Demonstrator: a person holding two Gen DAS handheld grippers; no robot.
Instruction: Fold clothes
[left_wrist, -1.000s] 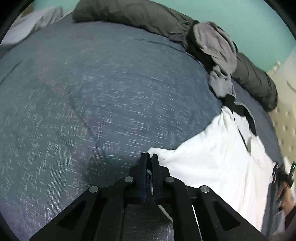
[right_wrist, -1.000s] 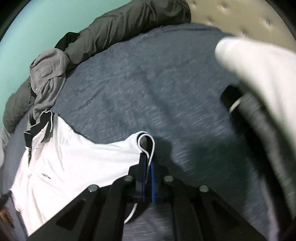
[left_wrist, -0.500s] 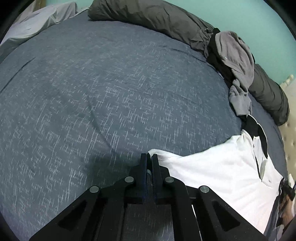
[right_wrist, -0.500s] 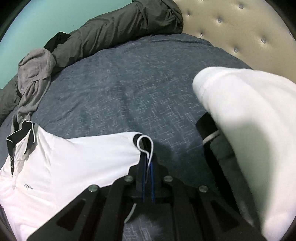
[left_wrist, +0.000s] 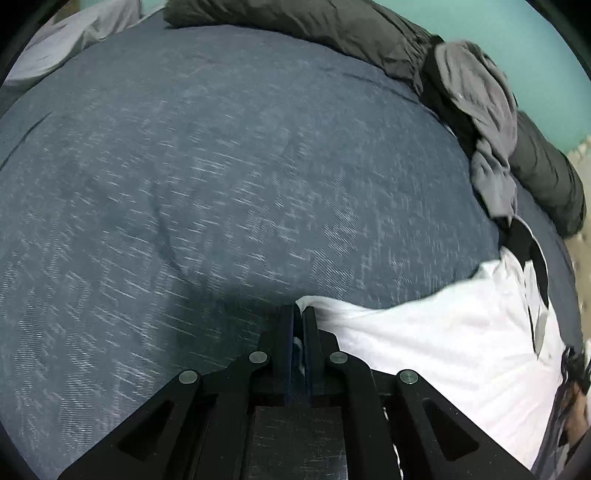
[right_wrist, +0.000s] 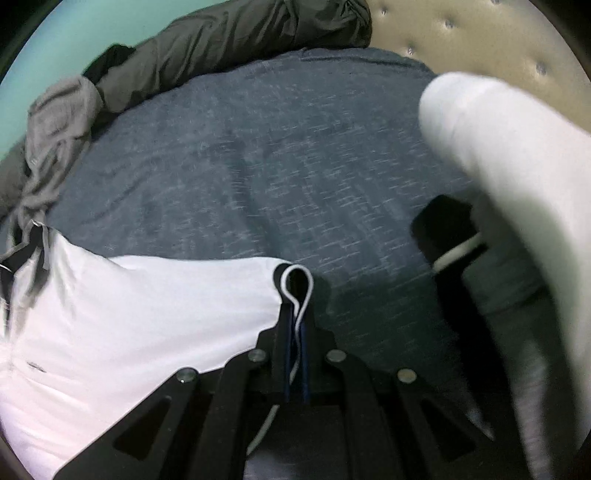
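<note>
A white polo shirt (left_wrist: 454, 332) with a black collar (left_wrist: 524, 240) lies stretched over the blue-grey bed cover (left_wrist: 221, 166). My left gripper (left_wrist: 299, 314) is shut on one bottom corner of the shirt. My right gripper (right_wrist: 295, 295) is shut on the other corner of the shirt (right_wrist: 129, 314), with a loop of hem (right_wrist: 295, 273) sticking out past the fingertips. The collar (right_wrist: 22, 251) lies far left in the right wrist view.
A grey garment (left_wrist: 484, 110) and a dark rolled duvet (left_wrist: 332, 26) lie along the bed's far edge by the teal wall. A white pillow (right_wrist: 517, 166) and a dark garment (right_wrist: 450, 229) lie right of the right gripper. A tufted beige headboard (right_wrist: 461, 33) stands behind.
Both grippers have kept their hold on the shirt corners and drawn the shirt flatter and wider across the bed. The collar has shifted further from both cameras.
</note>
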